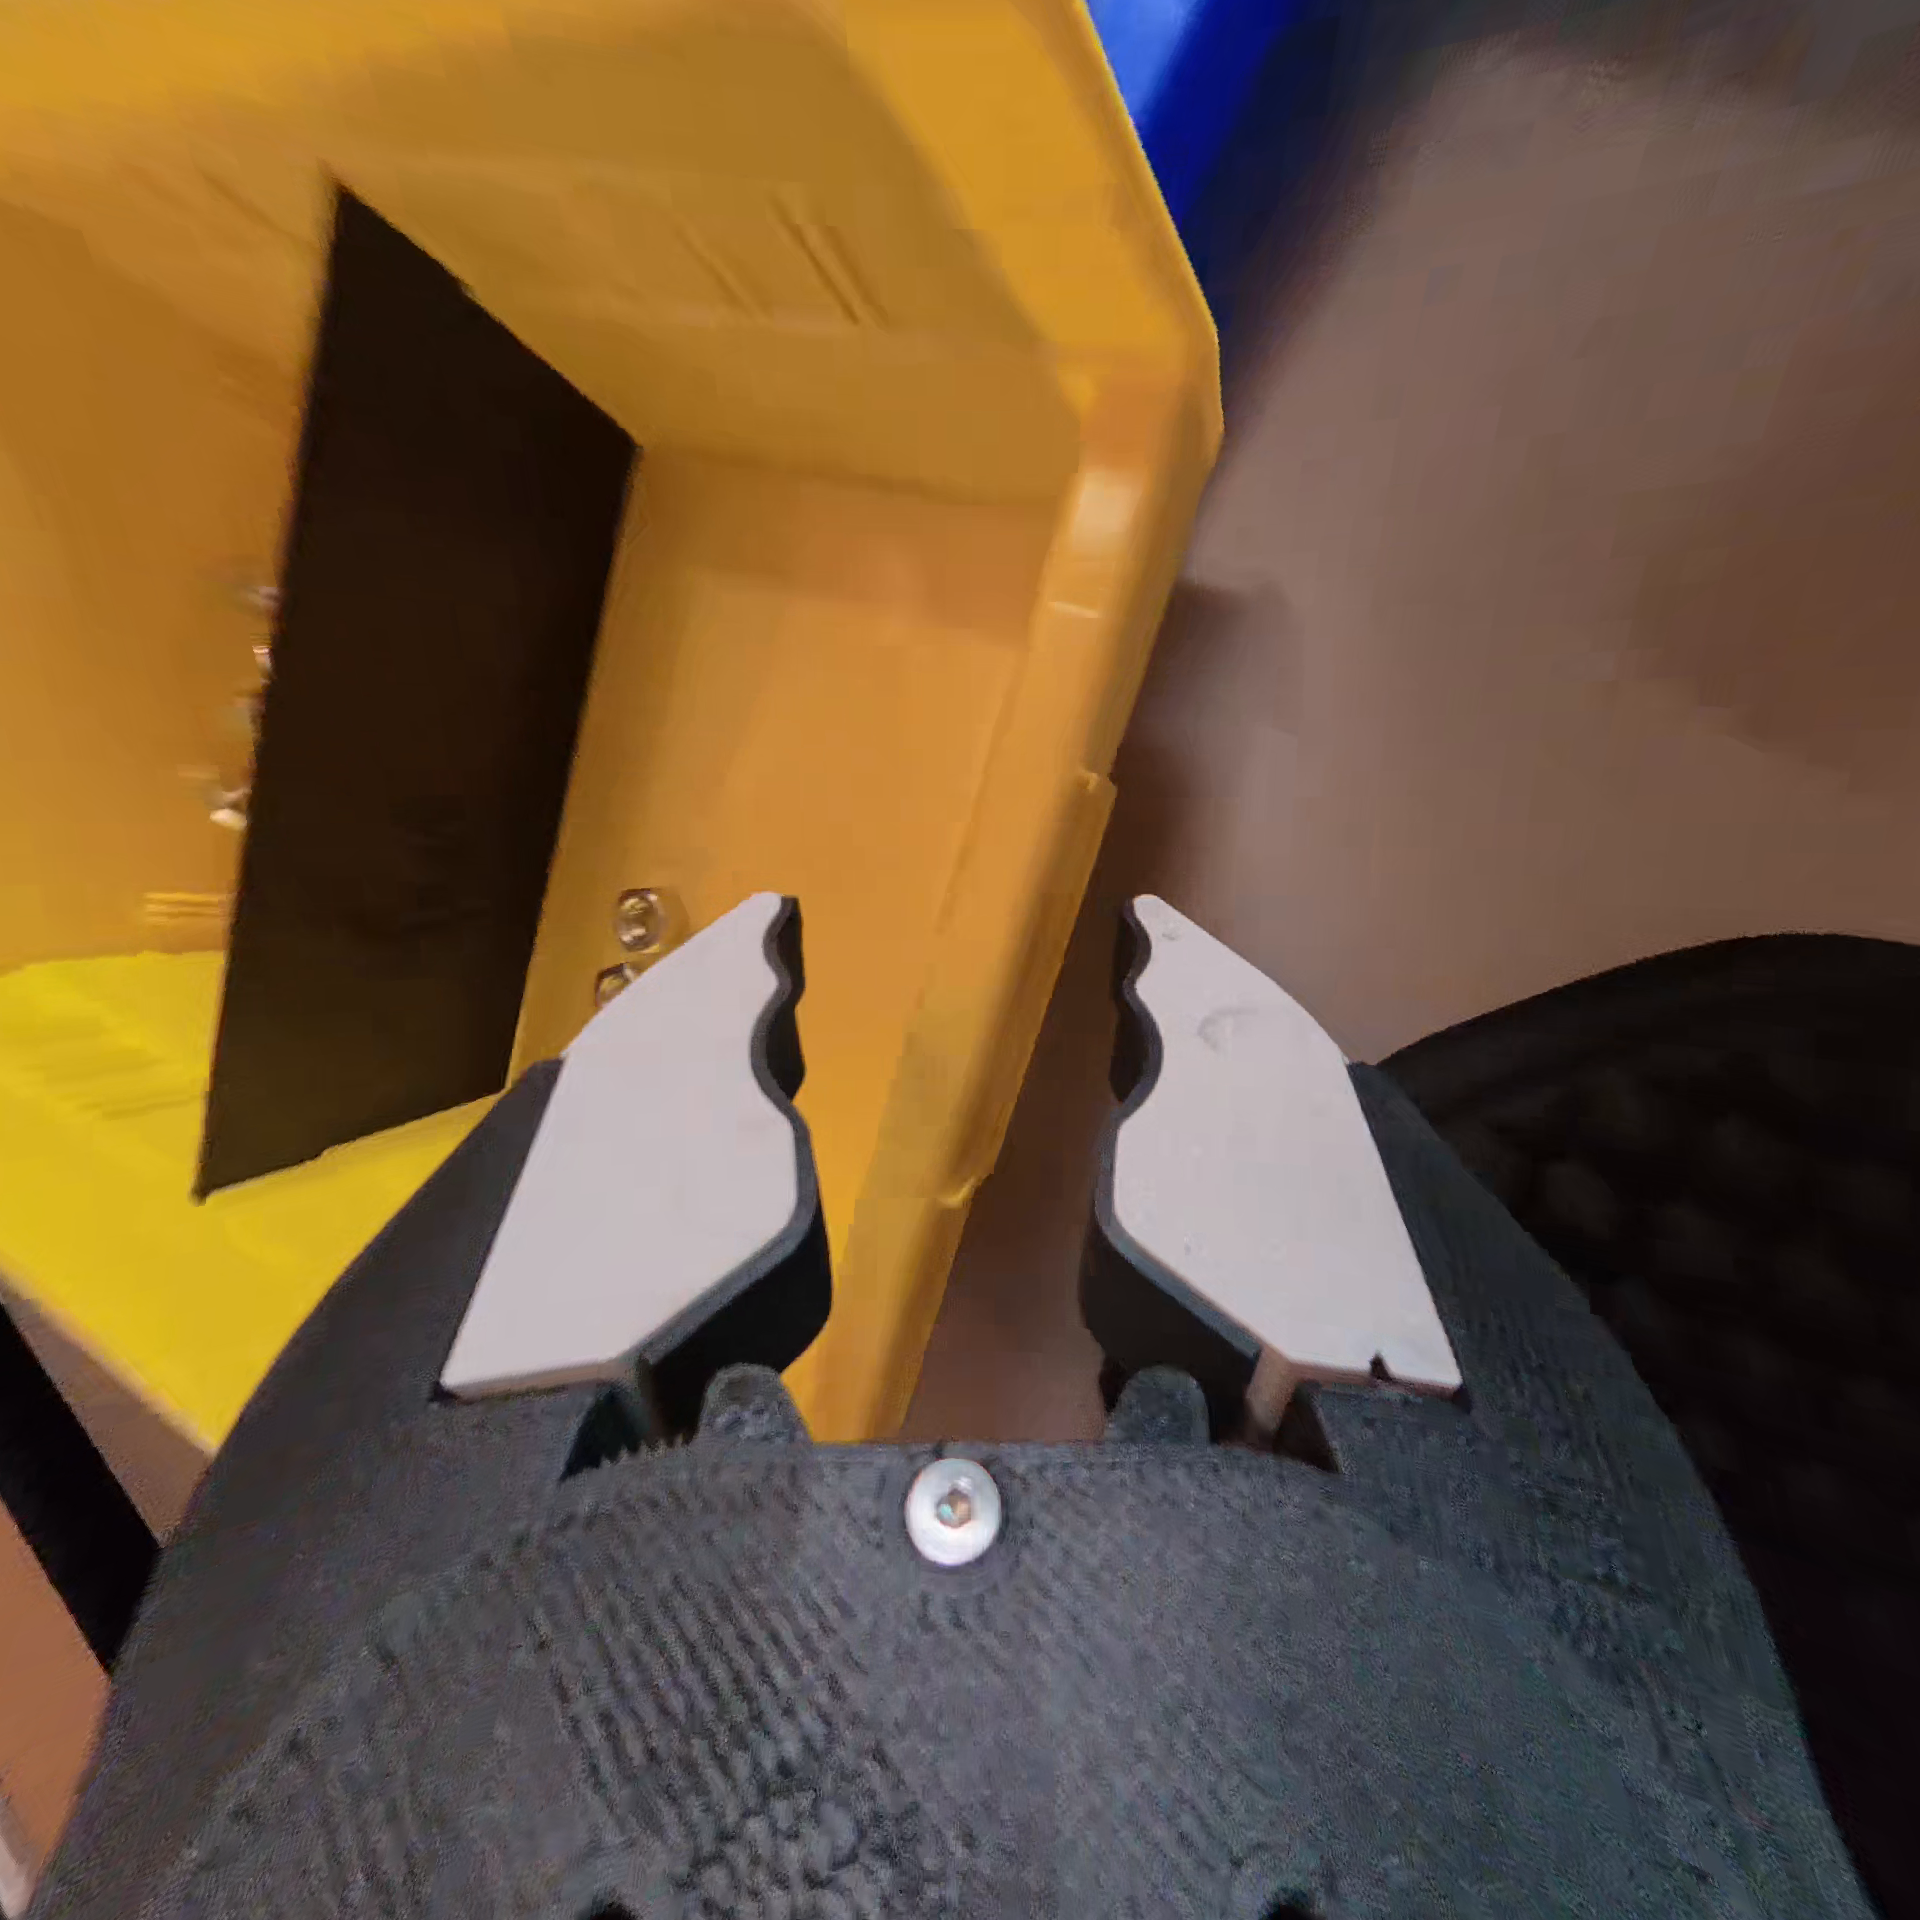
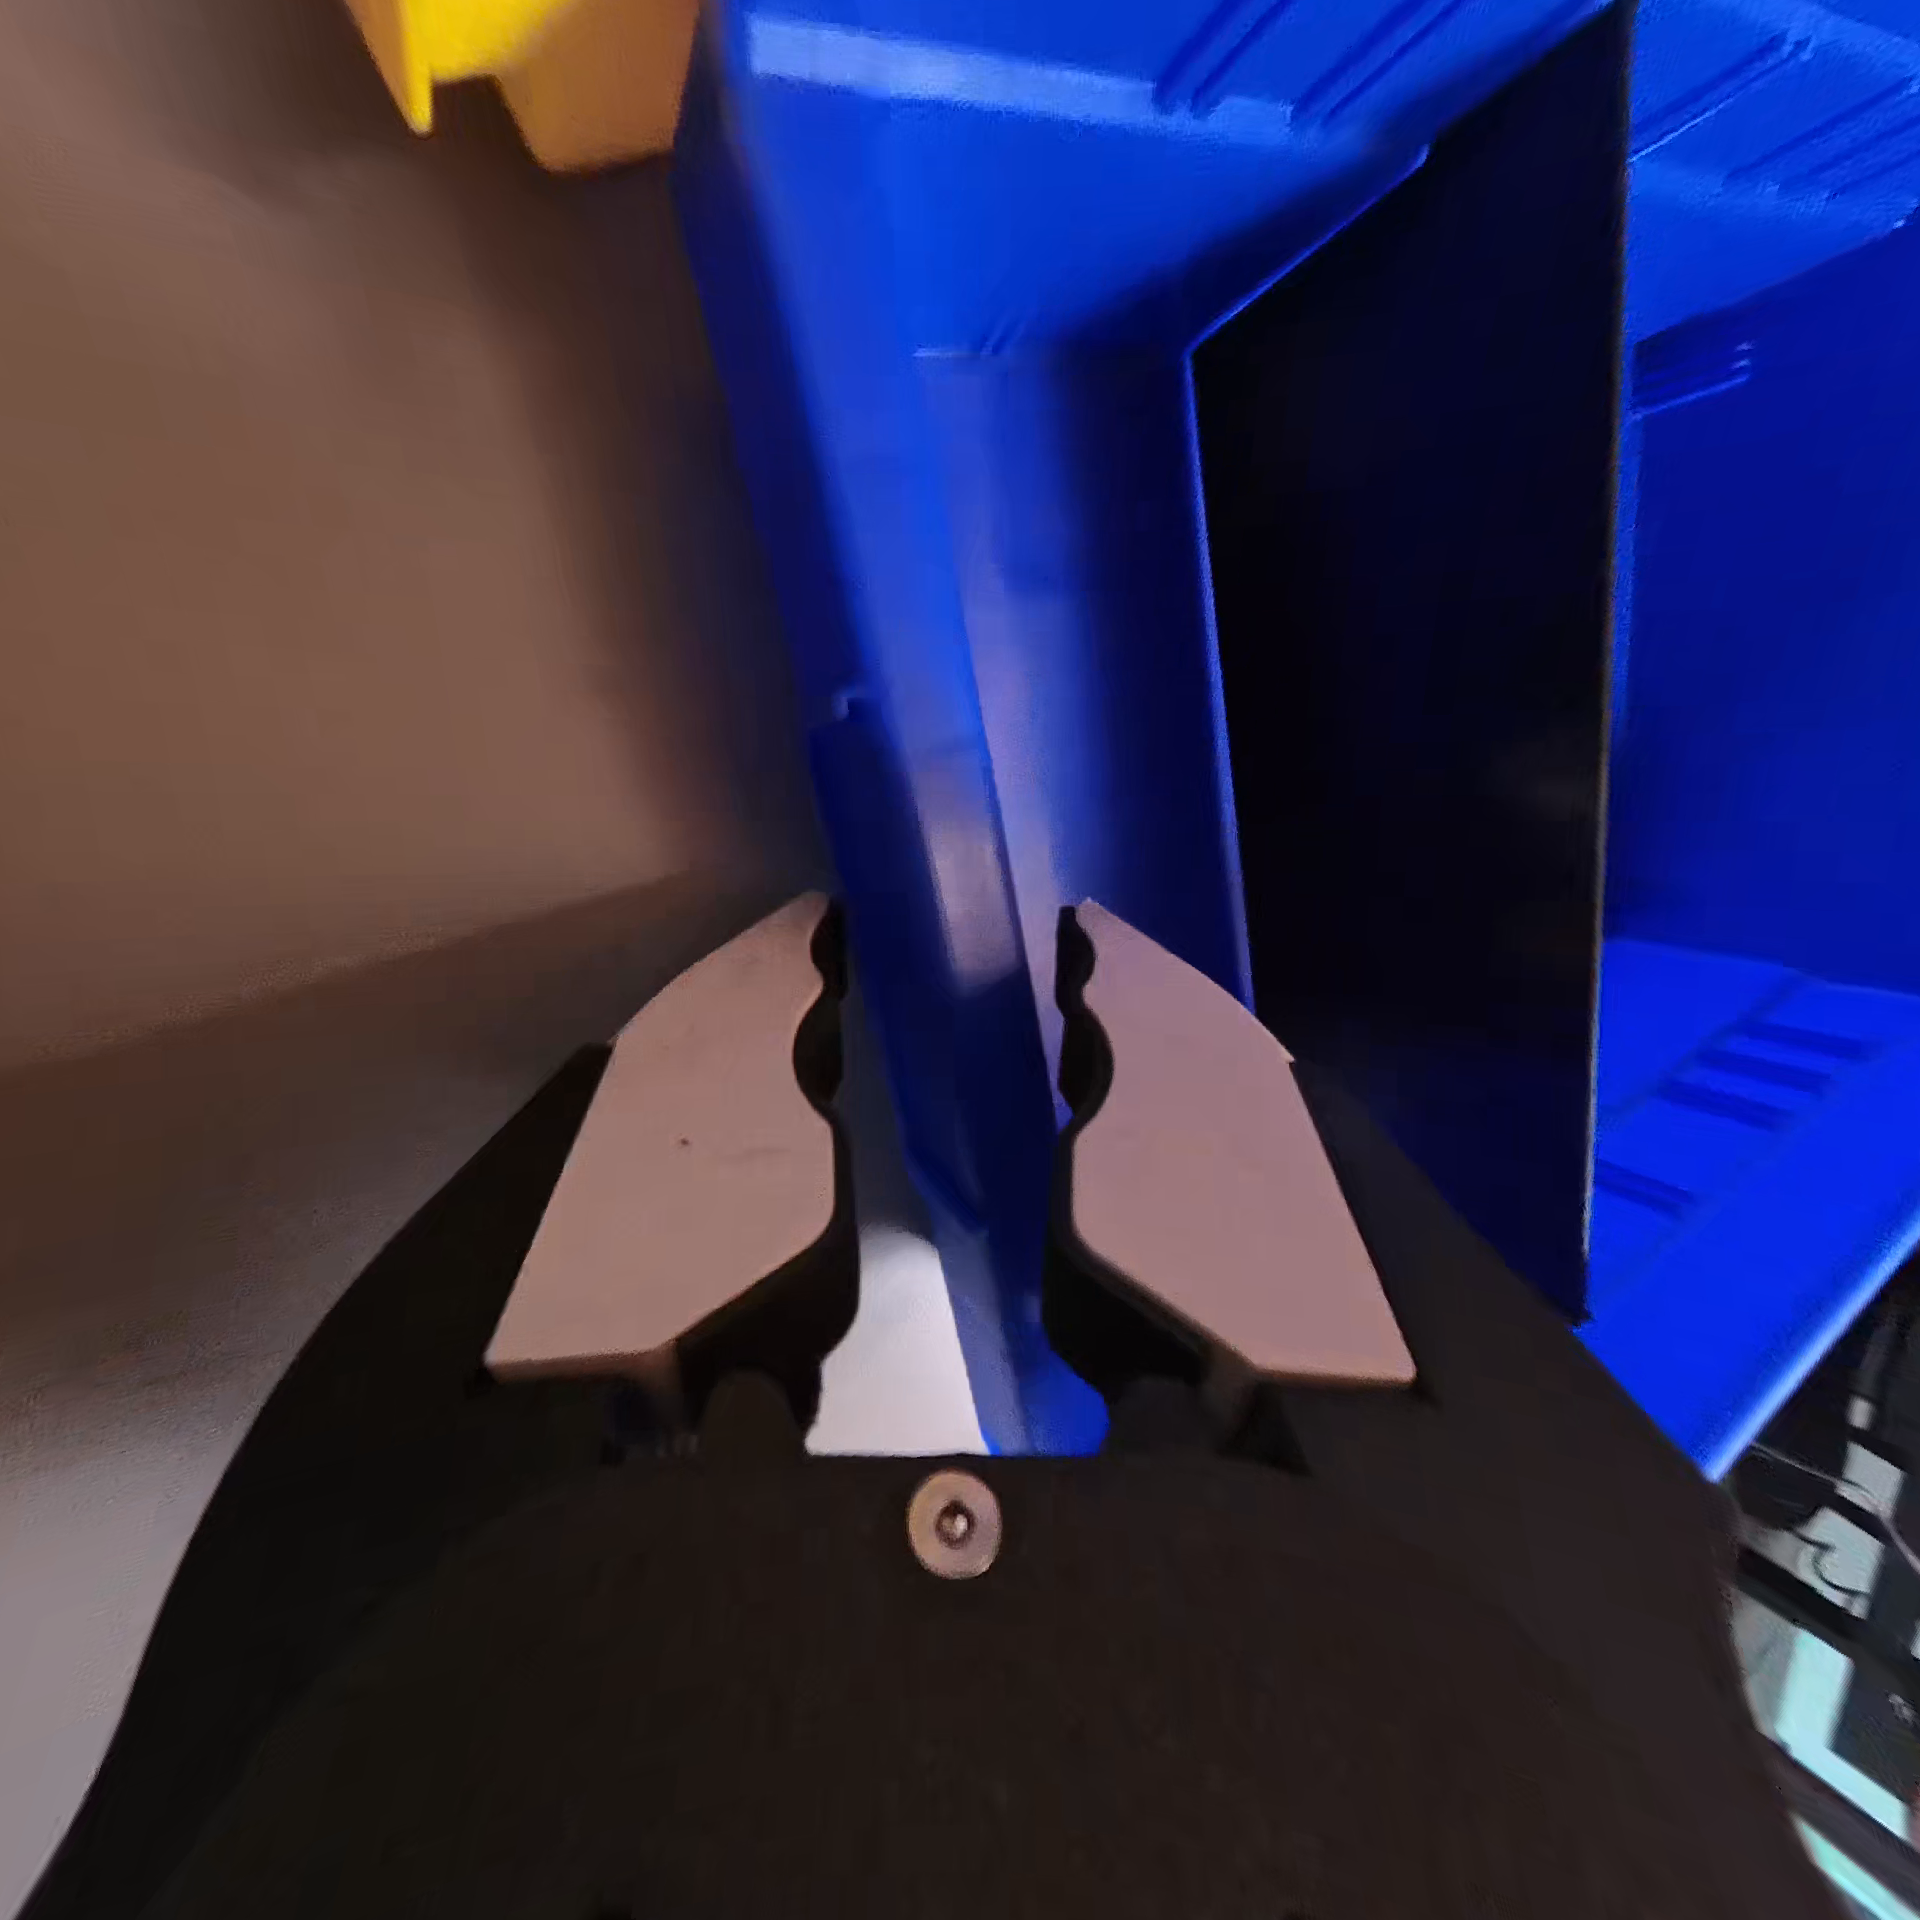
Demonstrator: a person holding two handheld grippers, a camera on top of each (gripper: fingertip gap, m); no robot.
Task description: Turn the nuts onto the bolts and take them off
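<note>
In the left wrist view, the left gripper (image 1: 961, 935) fills the lower half of the frame, its two grey-faced fingers (image 1: 665, 1164) spread apart with nothing between them. Behind the fingers, filling the upper left and centre, stands a yellow bin (image 1: 1049, 644); its right edge runs down between the fingertips. A black divider (image 1: 416, 707) stands upright inside the bin, left of centre. Two small shiny metal pieces (image 1: 636, 920), probably nuts, lie on the bin floor just beside the tip of the left-hand finger, at the foot of the divider. More metal glints (image 1: 249, 707) show at the divider's left edge, too blurred to name. A brown surface (image 1: 1507, 571) fills the right side, and a sliver of blue (image 1: 1174, 94) shows at the top.

In the right wrist view, the right gripper (image 2: 945, 935) sits low in the frame, its fingers (image 2: 686, 1174) parted and holding nothing. The edge of a blue bin (image 2: 935, 520) rises between the fingertips; whether it touches them cannot be told. A dark divider (image 2: 1423, 727) stands inside the bin at right of centre. No nuts or bolts can be made out here. A corner of the yellow bin (image 2: 540, 73) shows at the upper left, above the brown surface (image 2: 312, 571).
</note>
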